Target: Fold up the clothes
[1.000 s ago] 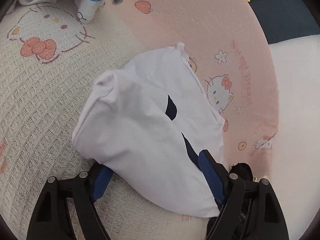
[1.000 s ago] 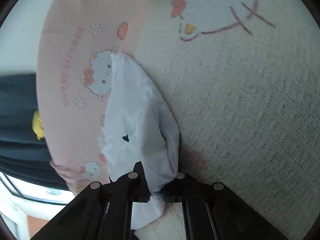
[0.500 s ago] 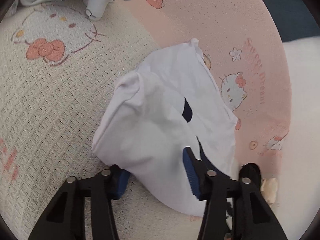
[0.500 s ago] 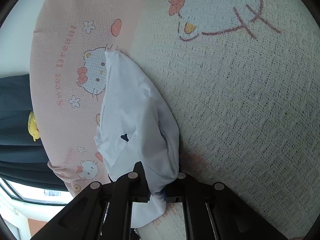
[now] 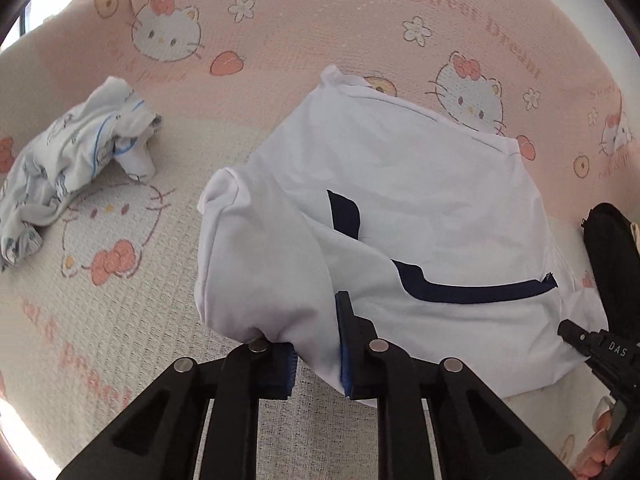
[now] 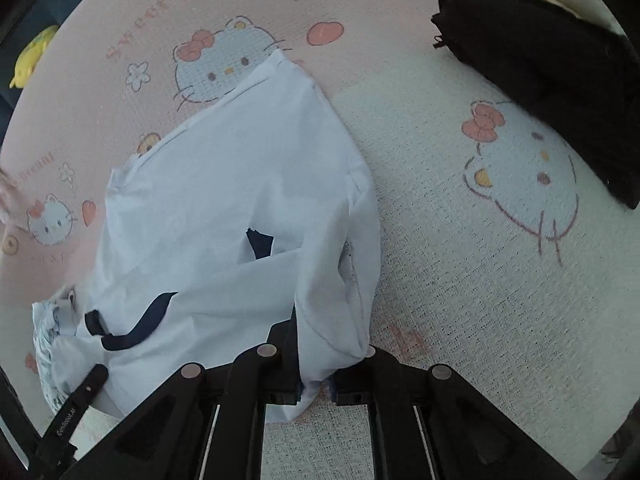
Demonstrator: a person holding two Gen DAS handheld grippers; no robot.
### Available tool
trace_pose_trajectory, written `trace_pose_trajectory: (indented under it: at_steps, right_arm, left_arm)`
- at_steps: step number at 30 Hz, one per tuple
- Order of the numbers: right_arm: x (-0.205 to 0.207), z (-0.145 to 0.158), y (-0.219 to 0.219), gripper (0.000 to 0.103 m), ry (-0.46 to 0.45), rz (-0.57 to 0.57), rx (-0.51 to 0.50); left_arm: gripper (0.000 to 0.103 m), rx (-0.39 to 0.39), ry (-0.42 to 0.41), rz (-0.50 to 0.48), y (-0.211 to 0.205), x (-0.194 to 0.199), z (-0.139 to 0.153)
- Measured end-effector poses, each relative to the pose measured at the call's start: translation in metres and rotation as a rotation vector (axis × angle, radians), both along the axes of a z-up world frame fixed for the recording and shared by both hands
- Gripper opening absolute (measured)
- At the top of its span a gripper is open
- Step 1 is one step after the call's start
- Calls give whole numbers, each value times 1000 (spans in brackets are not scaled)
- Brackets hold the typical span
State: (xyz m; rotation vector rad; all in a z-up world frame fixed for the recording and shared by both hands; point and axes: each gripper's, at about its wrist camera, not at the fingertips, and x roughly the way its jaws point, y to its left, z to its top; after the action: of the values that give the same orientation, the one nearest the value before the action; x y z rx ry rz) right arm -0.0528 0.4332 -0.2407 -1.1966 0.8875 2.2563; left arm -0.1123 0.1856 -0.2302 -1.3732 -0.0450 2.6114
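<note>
A white garment (image 5: pixel 420 200) with navy trim (image 5: pixel 460 292) lies bunched on a cartoon-cat blanket (image 5: pixel 100 320). My left gripper (image 5: pixel 316 360) is closing, and its blue pads (image 5: pixel 344 344) pinch a fold of the garment's near edge. In the right wrist view the same white garment (image 6: pixel 240 180) hangs up into my right gripper (image 6: pixel 316 376). That gripper's jaws are easing open a little, with the cloth's corner still pinched between them. Both grippers hold the near edge, side by side.
A crumpled white garment with blue print (image 5: pixel 72 160) lies at the left. A black garment (image 6: pixel 540 60) sits at the far right of the blanket (image 6: pixel 480 320). A yellow object (image 6: pixel 32 56) shows beyond the blanket's pink border.
The left jaws have gone from wide around the garment's edge to pinching it. Both grippers have risen and rolled, and the garment's near edge has come up with them.
</note>
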Motion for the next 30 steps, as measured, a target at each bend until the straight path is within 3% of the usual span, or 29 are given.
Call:
trace_pose_trajectory:
  at_steps: [11,21,25,30]
  right_arm:
    - [36,20,-12,5,-39,49,-37]
    - [89,17,-28,5,19,104,-54]
    - [108,15,-42,5,-13,151,-5]
    - [134,2,-48,6,-48,150,-34]
  left_arm:
    - [14,22,-84,-42,-25,30,13]
    - [14,98,-136,-72,-45,68,1]
    - [14,68,-141,-99,-43,79,-1]
    - [16,57,-148,-124,-45,90,-7]
